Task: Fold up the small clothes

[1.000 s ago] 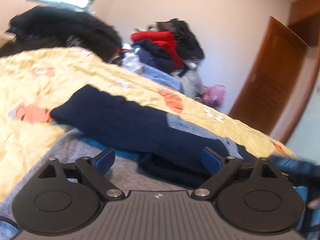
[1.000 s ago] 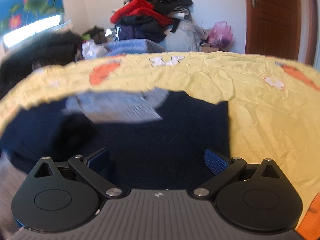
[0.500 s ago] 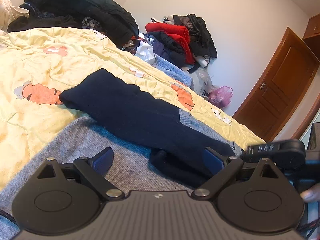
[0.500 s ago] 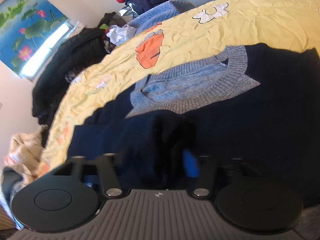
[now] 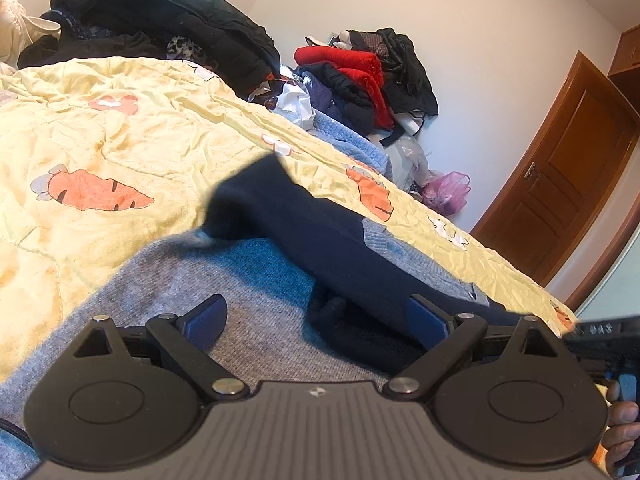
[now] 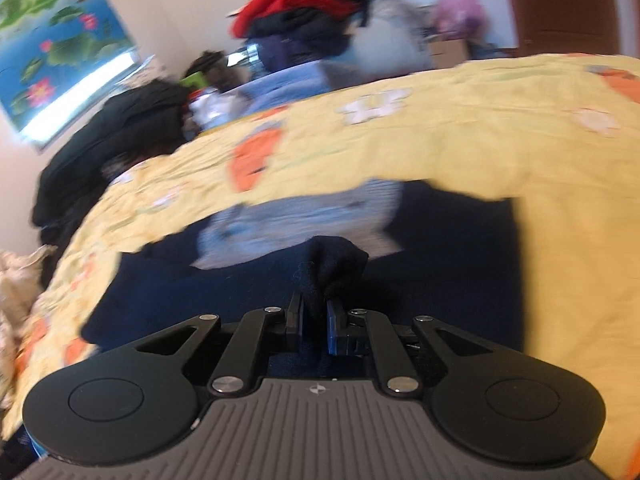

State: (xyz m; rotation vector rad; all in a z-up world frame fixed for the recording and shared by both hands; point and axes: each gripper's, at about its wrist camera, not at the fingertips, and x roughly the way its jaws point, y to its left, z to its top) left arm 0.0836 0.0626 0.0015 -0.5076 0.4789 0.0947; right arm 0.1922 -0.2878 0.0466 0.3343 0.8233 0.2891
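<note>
Because the navy sweater lies flat on the yellow quilt, filling the middle of the right wrist frame with its grey-blue collar toward the upper centre, the fold turns on the bunch of navy knit pinched dead ahead of the right gripper, whose jaws are clenched on that fabric. From the left wrist view the sweater's sleeve runs diagonally from upper centre to lower right, its long axis slanting past the left gripper, which is released and spread wide over grey knit. I judge the right hand nearer.
</note>
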